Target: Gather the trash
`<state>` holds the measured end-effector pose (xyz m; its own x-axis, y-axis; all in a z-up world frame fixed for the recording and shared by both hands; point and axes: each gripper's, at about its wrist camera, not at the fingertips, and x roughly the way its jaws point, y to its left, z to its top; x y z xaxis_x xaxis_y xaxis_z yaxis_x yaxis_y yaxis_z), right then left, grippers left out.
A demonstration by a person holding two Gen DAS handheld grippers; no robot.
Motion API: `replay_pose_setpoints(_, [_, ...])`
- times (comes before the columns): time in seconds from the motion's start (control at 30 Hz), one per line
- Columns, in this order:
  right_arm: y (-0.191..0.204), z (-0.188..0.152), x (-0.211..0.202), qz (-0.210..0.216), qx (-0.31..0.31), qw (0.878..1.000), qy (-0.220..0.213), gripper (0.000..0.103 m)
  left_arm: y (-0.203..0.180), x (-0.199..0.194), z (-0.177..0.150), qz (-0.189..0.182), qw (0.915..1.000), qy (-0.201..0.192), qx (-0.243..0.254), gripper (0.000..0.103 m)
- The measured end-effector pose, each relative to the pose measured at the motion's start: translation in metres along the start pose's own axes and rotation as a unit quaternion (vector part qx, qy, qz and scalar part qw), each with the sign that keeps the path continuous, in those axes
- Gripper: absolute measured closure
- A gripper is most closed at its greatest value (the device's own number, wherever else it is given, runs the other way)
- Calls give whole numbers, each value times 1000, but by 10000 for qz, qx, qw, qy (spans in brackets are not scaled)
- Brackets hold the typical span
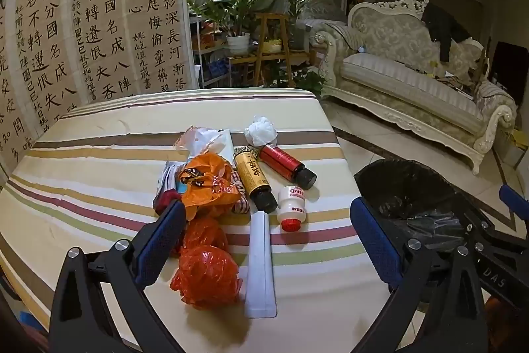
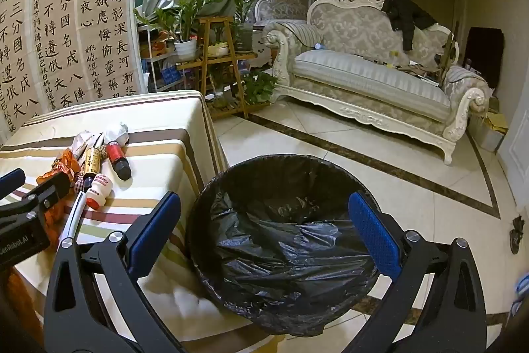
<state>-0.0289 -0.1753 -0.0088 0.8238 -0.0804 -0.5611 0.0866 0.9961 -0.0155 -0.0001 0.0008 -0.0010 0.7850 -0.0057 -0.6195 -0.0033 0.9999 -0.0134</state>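
A pile of trash lies on the striped table: red plastic bags, an orange bag, a white tube, a gold bottle, a red bottle, a small white bottle with a red cap and a crumpled white tissue. My left gripper is open and empty, over the near end of the pile. My right gripper is open and empty above the bin lined with a black bag, which stands on the floor right of the table. The bottles also show in the right wrist view.
A cream sofa stands across the tiled floor. A wooden plant stand with potted plants is behind the table. Calligraphy sheets cover the wall at left. The table's right edge is next to the bin.
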Motion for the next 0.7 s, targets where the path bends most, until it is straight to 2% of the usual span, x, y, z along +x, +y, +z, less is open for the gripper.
replay_pose_setpoints(0.17, [-1,-1,4,84,48,9999,80,4,-4,-8,0,31,9999,-94,110,6])
replay_pose_setpoints(0.27, [-2,0,0,108,50,9999,58,4,-7,-12,5,55,9997,-22,224,6])
replay_pose_setpoints(0.7, [1,-5,1,66,22,10000,45,4,-11,-5,-1,64,9997,18,215,6])
